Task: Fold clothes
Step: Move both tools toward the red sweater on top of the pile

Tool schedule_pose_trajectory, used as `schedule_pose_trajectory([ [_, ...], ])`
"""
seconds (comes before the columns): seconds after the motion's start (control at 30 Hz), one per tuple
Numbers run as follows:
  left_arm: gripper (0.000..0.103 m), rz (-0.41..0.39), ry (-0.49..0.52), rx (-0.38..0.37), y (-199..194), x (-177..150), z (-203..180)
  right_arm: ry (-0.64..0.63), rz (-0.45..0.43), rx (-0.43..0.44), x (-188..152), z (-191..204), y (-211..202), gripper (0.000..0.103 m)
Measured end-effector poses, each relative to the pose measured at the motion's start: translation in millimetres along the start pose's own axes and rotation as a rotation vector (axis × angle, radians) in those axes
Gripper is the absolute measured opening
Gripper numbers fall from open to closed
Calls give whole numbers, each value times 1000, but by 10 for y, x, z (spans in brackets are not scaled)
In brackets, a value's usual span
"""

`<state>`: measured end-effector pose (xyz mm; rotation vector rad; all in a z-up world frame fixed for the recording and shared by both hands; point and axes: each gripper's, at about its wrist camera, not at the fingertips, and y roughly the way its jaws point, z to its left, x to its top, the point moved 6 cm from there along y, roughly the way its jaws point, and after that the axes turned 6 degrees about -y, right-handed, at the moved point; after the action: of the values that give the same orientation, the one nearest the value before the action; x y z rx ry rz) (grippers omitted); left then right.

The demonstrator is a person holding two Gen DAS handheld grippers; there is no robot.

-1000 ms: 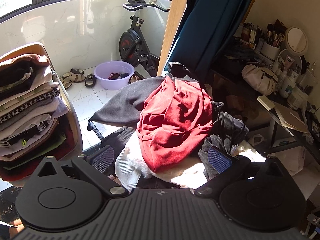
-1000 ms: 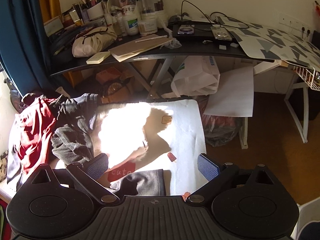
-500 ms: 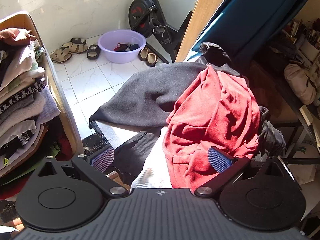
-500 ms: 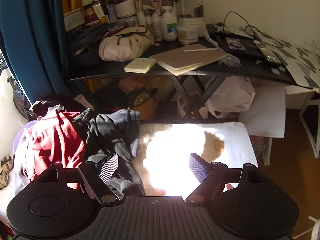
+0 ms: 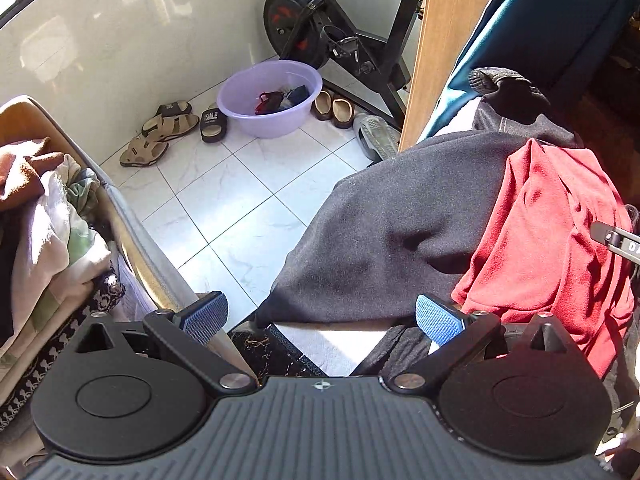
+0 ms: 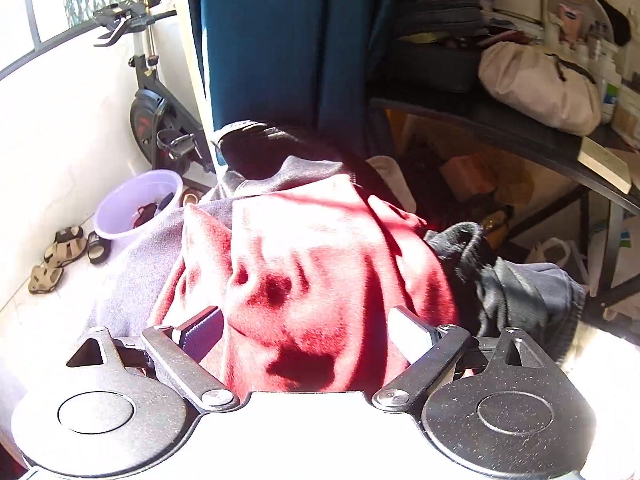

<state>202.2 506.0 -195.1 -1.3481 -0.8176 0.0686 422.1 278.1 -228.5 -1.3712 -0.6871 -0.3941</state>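
Across the middle of both views, a heap of unfolded clothes: dark grey garment [image 5: 392,232] spread widest, draped toward the tiled floor [image 5: 224,200]; red garment [image 5: 556,240] lying crumpled on top of it, to its right in the left wrist view; black bundle [image 6: 516,288] just beside the red one on its far side. Left of the heap, folded stack [image 5: 44,216] piled against a curved wooden frame. Beyond, near the wall, exercise bike [image 5: 332,36], then lavender basin [image 5: 270,98] holding small items, then sandals [image 5: 164,132] beside it. Left tongs [image 5: 320,318] spread wide apart, gripping nothing, hovering over the grey garment's lower edge. Right tongs [image 6: 308,330] likewise apart, straddling the red garment [image 6: 320,272] without clamping it.
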Motion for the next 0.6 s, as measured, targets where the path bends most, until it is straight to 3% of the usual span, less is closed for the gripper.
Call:
schedule_pose_trajectory([
  [0.03, 102, -3, 7, -6, 11, 27, 1, -3, 14, -2, 45, 73, 117, 85],
  [0.1, 102, -10, 22, -17, 33, 81, 3, 40, 68, 10, 73, 111, 279, 64],
  [0.13, 102, -9, 33, -27, 52, 86, -18, 54, 85, 17, -5, 165, 263, 42],
  [0.17, 102, -7, 43, -36, 72, 89, -41, 69, 96, 6, -17, 108, 243, 25],
  [0.2, 102, -5, 54, -45, 92, 93, -64, 92, 81, -8, -35, -2, 146, 18],
  [0.23, 102, -3, 64, -55, 112, 96, -86, 114, 66, -22, -52, -112, 49, 2],
  [0.3, 102, 18, 74, -94, 238, 327, -248, 160, 36, -49, -87, -333, -146, 2],
  [0.37, 102, 17, 87, -138, 282, 350, -383, 205, 9, -80, -138, -571, -344, 1],
  [0.5, 102, -9, 126, -219, 345, 428, -697, 308, 9, -199, -510, -1299, -812, 1],
  [0.6, 102, 21, 148, -324, 476, 466, -996, 390, 14, -309, -841, -1763, -1189, 1],
])
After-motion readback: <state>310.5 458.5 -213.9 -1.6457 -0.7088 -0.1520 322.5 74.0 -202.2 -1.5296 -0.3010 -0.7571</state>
